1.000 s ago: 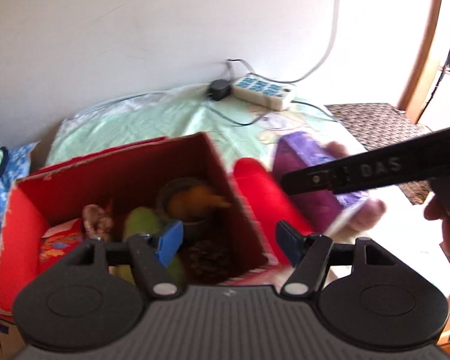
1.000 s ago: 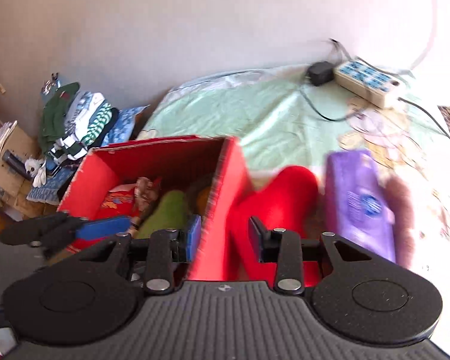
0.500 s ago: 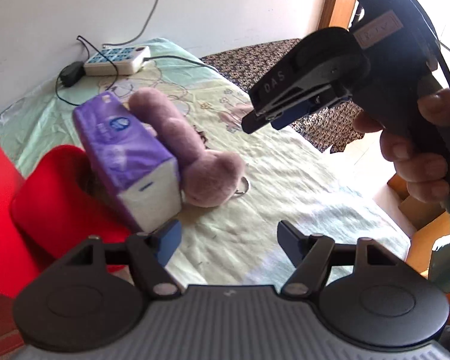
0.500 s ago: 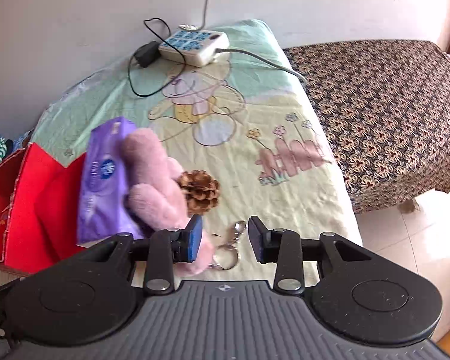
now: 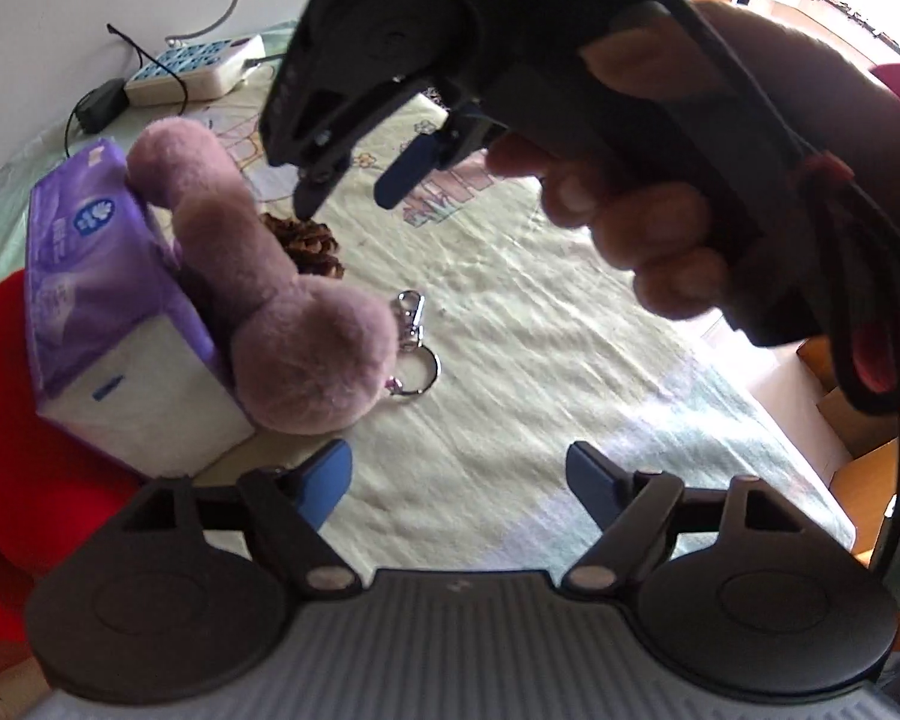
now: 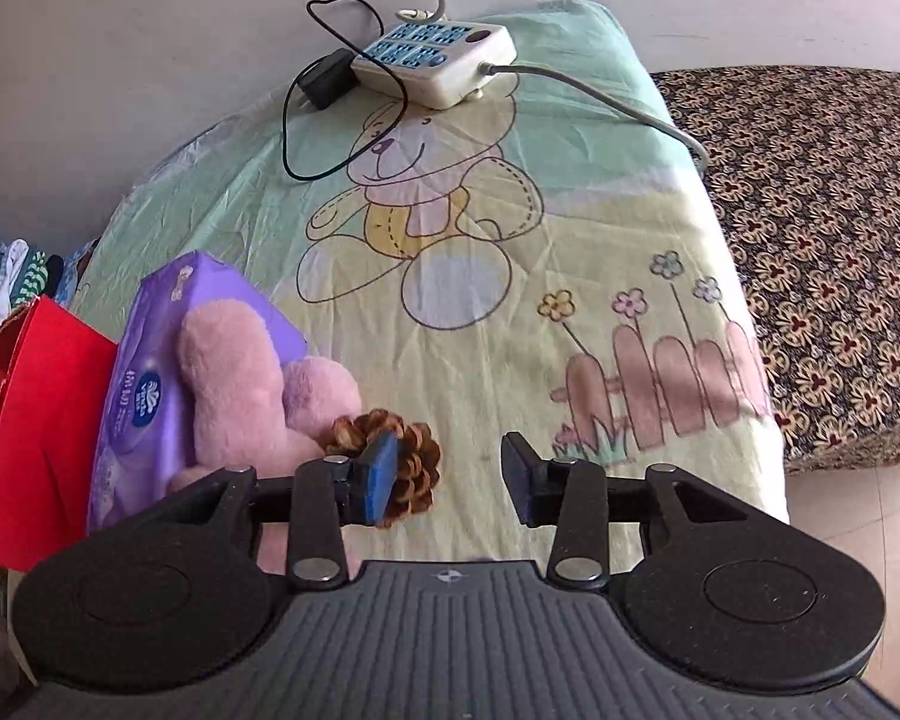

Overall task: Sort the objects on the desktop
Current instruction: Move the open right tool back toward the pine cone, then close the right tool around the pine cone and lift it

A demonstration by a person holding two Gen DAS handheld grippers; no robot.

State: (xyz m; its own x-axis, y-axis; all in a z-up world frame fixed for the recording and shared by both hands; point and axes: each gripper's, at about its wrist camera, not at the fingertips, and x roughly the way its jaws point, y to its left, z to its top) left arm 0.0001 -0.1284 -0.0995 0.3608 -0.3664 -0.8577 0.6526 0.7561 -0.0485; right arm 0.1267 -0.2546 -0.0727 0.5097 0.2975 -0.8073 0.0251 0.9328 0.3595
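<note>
A brown pine cone (image 6: 411, 461) lies on the bear-print cloth, touching a pink plush toy (image 6: 234, 390) that leans on a purple tissue pack (image 6: 144, 378). My right gripper (image 6: 450, 477) is open, just above the cone, its left finger over the cone's top. In the left wrist view the right gripper (image 5: 354, 192) hangs over the pine cone (image 5: 309, 243). My left gripper (image 5: 459, 483) is open and empty, low over the cloth, near the plush (image 5: 288, 312) and the tissue pack (image 5: 96, 306). The plush's metal keyring (image 5: 411, 348) lies on the cloth.
A red box (image 6: 24, 420) stands left of the tissue pack. A white power strip (image 6: 435, 57) with a black adapter (image 6: 324, 81) and cables sits at the far edge by the wall. A patterned seat (image 6: 822, 240) lies right of the table.
Both grippers swung right from the red box to the plush and tissue pack. The right gripper has opened wider and dropped down onto the pine cone.
</note>
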